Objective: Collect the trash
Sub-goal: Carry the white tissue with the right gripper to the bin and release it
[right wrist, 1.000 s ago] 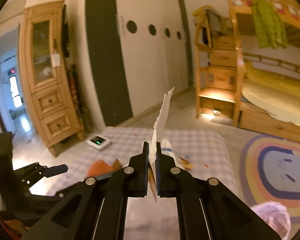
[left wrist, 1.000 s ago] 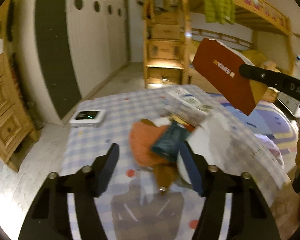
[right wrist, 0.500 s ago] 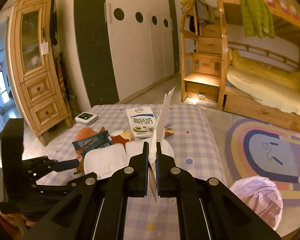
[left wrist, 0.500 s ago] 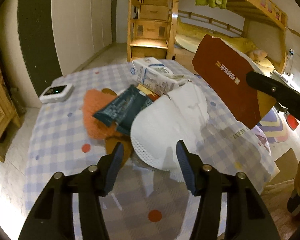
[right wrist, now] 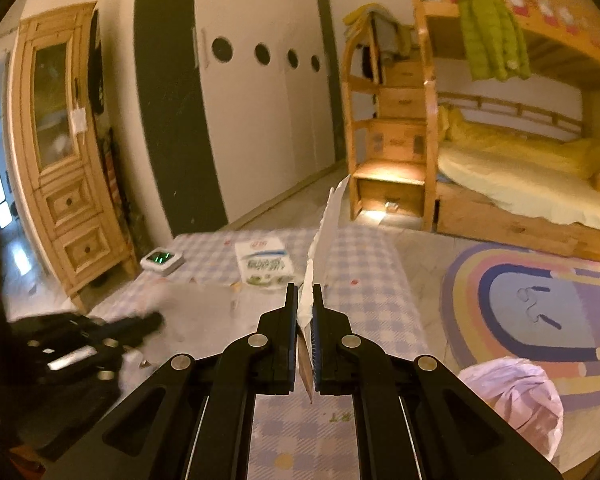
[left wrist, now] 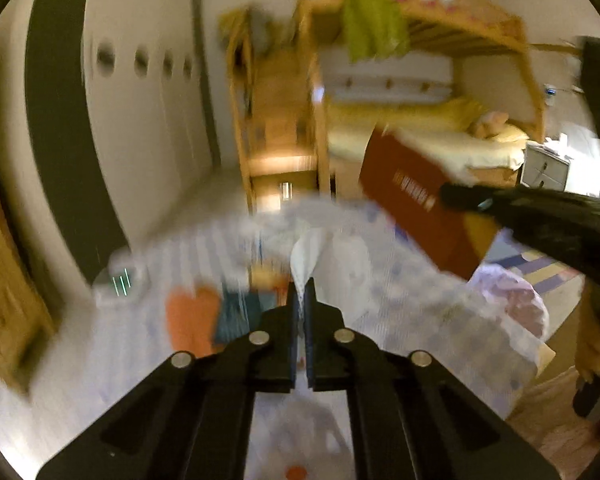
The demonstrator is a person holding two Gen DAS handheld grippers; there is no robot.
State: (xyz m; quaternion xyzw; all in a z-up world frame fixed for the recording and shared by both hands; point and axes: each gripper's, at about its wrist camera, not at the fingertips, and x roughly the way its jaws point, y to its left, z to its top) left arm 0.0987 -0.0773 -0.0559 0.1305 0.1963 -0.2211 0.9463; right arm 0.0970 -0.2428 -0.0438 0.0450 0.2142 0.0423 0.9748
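Note:
In the left wrist view my left gripper (left wrist: 300,292) has its jaws closing tight on the edge of a white face mask (left wrist: 306,252), lifted over the checked table (left wrist: 440,320). The view is blurred by motion. My right gripper (right wrist: 305,300) is shut on a red-brown cardboard piece (right wrist: 324,228), seen edge-on here; in the left wrist view the cardboard piece (left wrist: 416,200) hangs from the right gripper (left wrist: 452,196) at the right. A milk carton (right wrist: 264,264), an orange wrapper (left wrist: 190,316) and a dark blue wrapper (left wrist: 236,316) lie on the table.
A pink bag (right wrist: 516,396) sits on the floor by the table's right edge, on a striped rug (right wrist: 540,280). A small white device with a green display (right wrist: 162,259) lies at the table's far left corner. A bunk bed (right wrist: 520,168) and wardrobes stand behind.
My left gripper has shut on the white mask and swung with it. The milk carton now lies flat on the table. The right gripper keeps hold of the cardboard.

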